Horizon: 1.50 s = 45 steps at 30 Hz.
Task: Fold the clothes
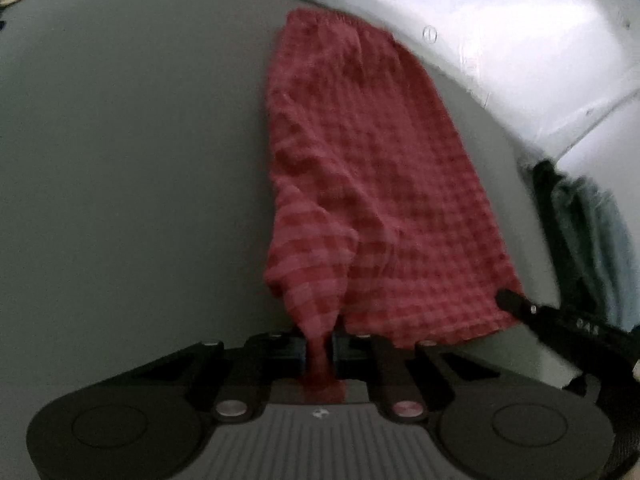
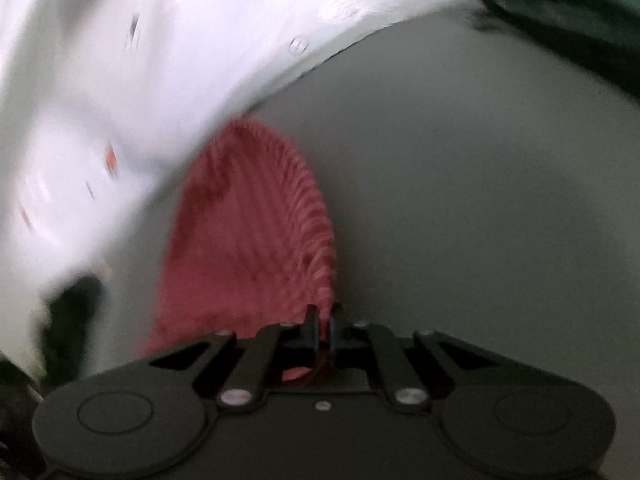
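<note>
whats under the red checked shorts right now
The grey table shows around the red checked shorts, which both the left gripper and right gripper pinch. Whatever lies directly beneath the fabric is covered.

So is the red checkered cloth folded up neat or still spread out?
Mostly spread out. The red checkered cloth lies long on the grey table, its near end lifted and bunched where the left gripper and right gripper pinch it.

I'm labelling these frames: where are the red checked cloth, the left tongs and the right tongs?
red checked cloth [image 1: 372, 184]: left wrist view, middle of the fabric.
left tongs [image 1: 320, 354]: left wrist view, between the fingertips.
right tongs [image 2: 325, 326]: right wrist view, between the fingertips.
</note>
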Available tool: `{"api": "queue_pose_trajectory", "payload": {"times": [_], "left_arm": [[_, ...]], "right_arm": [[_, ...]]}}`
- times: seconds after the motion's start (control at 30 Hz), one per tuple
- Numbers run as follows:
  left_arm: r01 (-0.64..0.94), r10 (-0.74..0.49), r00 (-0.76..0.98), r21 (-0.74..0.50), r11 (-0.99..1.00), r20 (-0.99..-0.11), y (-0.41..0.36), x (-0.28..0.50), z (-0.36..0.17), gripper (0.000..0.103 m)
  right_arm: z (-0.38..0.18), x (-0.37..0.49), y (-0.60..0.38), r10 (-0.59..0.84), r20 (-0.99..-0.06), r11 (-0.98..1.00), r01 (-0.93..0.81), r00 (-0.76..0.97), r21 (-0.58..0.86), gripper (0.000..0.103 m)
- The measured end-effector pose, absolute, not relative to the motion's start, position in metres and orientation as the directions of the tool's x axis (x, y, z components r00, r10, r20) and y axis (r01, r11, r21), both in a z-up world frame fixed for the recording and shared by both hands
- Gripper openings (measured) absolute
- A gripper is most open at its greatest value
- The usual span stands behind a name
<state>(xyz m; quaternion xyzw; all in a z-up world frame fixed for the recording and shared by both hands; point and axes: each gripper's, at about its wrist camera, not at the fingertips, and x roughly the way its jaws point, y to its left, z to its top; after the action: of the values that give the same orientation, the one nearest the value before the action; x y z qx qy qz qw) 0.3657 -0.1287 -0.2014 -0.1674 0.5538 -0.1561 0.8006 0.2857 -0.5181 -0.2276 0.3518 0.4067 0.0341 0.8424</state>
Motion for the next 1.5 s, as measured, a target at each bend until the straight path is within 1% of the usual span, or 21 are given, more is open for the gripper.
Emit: {"api": "queue_pose_trajectory", "payload": {"times": [0.07,0.13,0.23,0.4,0.53,0.63,0.8,0.93,1.07,1.33,1.5], "left_arm": [[0.050,-0.463,0.356,-0.478,0.877,-0.812,-0.118,0.363,-0.193,0.011],[0.043,-0.477,0.376,-0.499,0.865,-0.794,-0.110,0.359,-0.183,0.011],[0.050,-0.479,0.396,-0.502,0.863,-0.783,-0.103,0.345,-0.169,0.011],[0.029,-0.507,0.366,-0.535,0.844,-0.780,-0.089,0.307,-0.159,0.011],[0.020,-0.566,0.388,-0.607,0.794,-0.728,-0.074,0.265,-0.139,0.011],[-0.013,-0.576,0.408,-0.635,0.772,-0.708,-0.069,0.258,-0.132,0.011],[-0.011,-0.535,0.432,-0.597,0.802,-0.726,-0.081,0.277,-0.131,0.011],[0.010,-0.533,0.456,-0.595,0.804,-0.713,-0.085,0.297,-0.127,0.011],[0.008,-0.531,0.452,-0.592,0.806,-0.717,-0.093,0.323,-0.126,0.011],[-0.029,-0.501,0.499,-0.591,0.806,-0.707,-0.096,0.366,-0.134,0.011],[-0.086,-0.477,0.492,-0.586,0.805,-0.728,-0.095,0.398,-0.143,0.011]], "right_arm": [[-0.229,0.273,-0.528,0.387,-0.603,0.635,0.273,0.697,0.723,0.005],[-0.228,0.258,-0.532,0.417,-0.555,0.544,0.292,0.719,0.787,0.005],[-0.222,0.233,-0.527,0.445,-0.525,0.492,0.291,0.725,0.820,0.005],[-0.218,0.182,-0.525,0.495,-0.493,0.396,0.319,0.716,0.861,0.005],[-0.215,0.136,-0.533,0.529,-0.413,0.235,0.340,0.741,0.911,0.005],[-0.217,0.126,-0.535,0.539,-0.383,0.167,0.350,0.750,0.922,0.005],[-0.218,0.149,-0.531,0.540,-0.340,0.121,0.329,0.770,0.937,0.005],[-0.217,0.172,-0.531,0.523,-0.281,0.071,0.288,0.804,0.955,0.005],[-0.219,0.192,-0.536,0.509,-0.257,0.035,0.279,0.821,0.960,0.005],[-0.231,0.258,-0.549,0.543,-0.267,0.039,0.294,0.797,0.955,0.005],[-0.241,0.295,-0.545,0.562,-0.293,0.024,0.339,0.773,0.940,0.006]]}}
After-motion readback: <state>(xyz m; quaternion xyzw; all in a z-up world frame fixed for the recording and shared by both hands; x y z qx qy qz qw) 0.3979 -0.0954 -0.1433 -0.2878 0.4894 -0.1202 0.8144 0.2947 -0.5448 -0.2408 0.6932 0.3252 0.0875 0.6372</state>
